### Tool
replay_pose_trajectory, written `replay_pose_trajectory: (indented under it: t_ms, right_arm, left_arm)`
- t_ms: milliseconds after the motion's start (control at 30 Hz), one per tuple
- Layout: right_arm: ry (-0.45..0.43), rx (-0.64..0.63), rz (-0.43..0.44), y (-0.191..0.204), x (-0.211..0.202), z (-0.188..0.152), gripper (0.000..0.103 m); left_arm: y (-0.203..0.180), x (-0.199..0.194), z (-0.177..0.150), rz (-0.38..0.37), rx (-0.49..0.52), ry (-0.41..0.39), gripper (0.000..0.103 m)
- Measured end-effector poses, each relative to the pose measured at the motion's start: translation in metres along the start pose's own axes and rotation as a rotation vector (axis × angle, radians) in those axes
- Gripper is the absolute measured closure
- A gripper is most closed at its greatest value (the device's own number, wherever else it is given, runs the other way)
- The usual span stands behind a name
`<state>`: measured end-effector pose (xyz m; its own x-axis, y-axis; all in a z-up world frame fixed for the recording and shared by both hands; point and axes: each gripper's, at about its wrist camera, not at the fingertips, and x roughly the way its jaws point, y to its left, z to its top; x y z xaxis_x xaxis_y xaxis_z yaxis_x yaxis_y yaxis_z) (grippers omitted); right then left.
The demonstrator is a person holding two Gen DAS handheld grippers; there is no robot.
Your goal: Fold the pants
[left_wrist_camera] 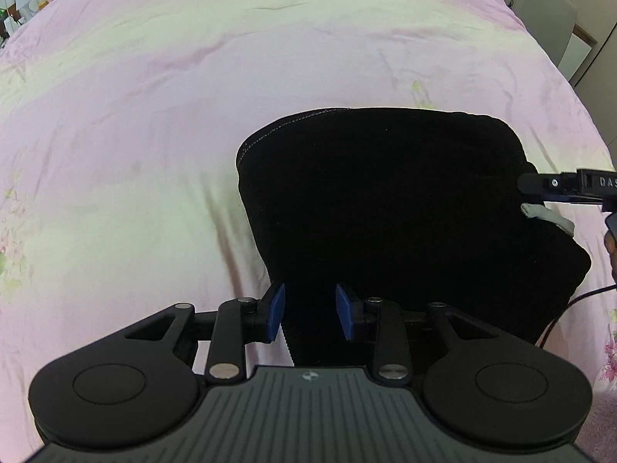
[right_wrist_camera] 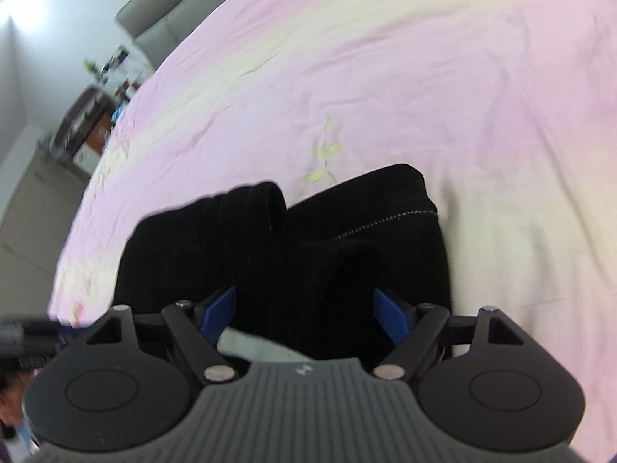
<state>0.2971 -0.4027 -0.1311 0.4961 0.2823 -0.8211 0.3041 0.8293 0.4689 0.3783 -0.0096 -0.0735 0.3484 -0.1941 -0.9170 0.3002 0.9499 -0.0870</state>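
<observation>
The black pants (left_wrist_camera: 385, 208) lie in a folded bundle on the pink bedsheet (left_wrist_camera: 154, 135). A hem with pale stitching faces the far left, and a bit of white lining (left_wrist_camera: 547, 218) pokes out at the right. My left gripper (left_wrist_camera: 310, 310) hovers over the near left edge of the pants. Its blue pads stand apart, with cloth below the gap and nothing pinched. The right gripper (right_wrist_camera: 306, 316) is spread wide above the pants (right_wrist_camera: 289, 239), whose layers are bunched in rolls. White lining (right_wrist_camera: 254, 345) shows under its left finger. Its tip (left_wrist_camera: 559, 185) also shows in the left wrist view.
The bedsheet (right_wrist_camera: 462, 77) stretches far beyond the pants on all sides. A grey chair (left_wrist_camera: 547, 11) stands past the bed's far right corner. A grey headboard (right_wrist_camera: 162, 11) and a cluttered nightstand (right_wrist_camera: 88, 115) lie beyond the bed. A black cable (left_wrist_camera: 570, 305) runs by the pants.
</observation>
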Motion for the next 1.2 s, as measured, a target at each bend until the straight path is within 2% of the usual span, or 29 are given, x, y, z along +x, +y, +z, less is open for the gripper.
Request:
replay_pose_trajectory:
  t_ms: [67,100,167,233,300,400,500,667,800,867,933,1000,1100,1167,1200]
  right_arm:
    - [-0.012,0.051,0.054,-0.003,0.006,0.004,0.042]
    - [-0.003,0.082,0.09,-0.003,0.009,0.005,0.062]
    - [0.0,0.075,0.066,0.005,0.008,0.005,0.066]
    - [-0.025,0.01,0.017,0.022,-0.004,0.006,0.081]
    - [-0.057,-0.061,-0.009,0.043,-0.021,0.007,0.085]
    - [-0.134,-0.141,-0.043,0.064,-0.053,0.012,0.087]
    - [-0.165,-0.145,-0.112,0.055,-0.072,0.018,0.087]
    - [-0.072,0.004,-0.124,0.001,-0.041,0.009,0.086]
    - [-0.075,-0.041,-0.185,-0.004,-0.024,0.007,0.08]
    - [-0.063,-0.12,-0.217,0.009,-0.03,0.011,0.076]
    - [-0.061,-0.225,-0.282,0.028,-0.041,0.014,0.065]
    - [-0.086,-0.354,-0.338,0.046,-0.054,0.012,0.062]
    - [-0.114,-0.451,-0.334,0.065,-0.064,0.013,0.062]
    - [-0.099,-0.481,-0.311,0.072,-0.053,0.017,0.066]
    - [-0.084,-0.488,-0.325,0.073,-0.043,0.018,0.072]
  left_arm:
    - [0.007,0.004,-0.003,-0.036,-0.013,-0.011,0.066]
    - [0.008,0.005,-0.004,-0.044,-0.016,-0.017,0.066]
    - [0.011,0.009,-0.005,-0.053,-0.027,-0.022,0.065]
    - [0.014,0.009,-0.008,-0.07,-0.039,-0.029,0.065]
    - [0.017,0.005,-0.01,-0.081,-0.05,-0.041,0.065]
    - [0.019,-0.003,-0.012,-0.084,-0.057,-0.068,0.065]
    - [0.017,-0.007,-0.01,-0.07,-0.049,-0.086,0.065]
    - [-0.001,0.0,-0.004,-0.051,0.002,-0.117,0.065]
    - [-0.017,-0.002,0.011,-0.003,0.042,-0.17,0.065]
    - [-0.024,-0.007,0.019,0.026,0.072,-0.201,0.066]
    - [-0.025,-0.012,0.028,0.049,0.095,-0.218,0.066]
    - [-0.025,-0.011,0.038,0.064,0.106,-0.223,0.066]
    - [-0.026,-0.001,0.051,0.065,0.109,-0.221,0.068]
    - [-0.026,0.011,0.057,0.049,0.099,-0.217,0.07]
    - [-0.026,0.019,0.06,0.043,0.093,-0.211,0.071]
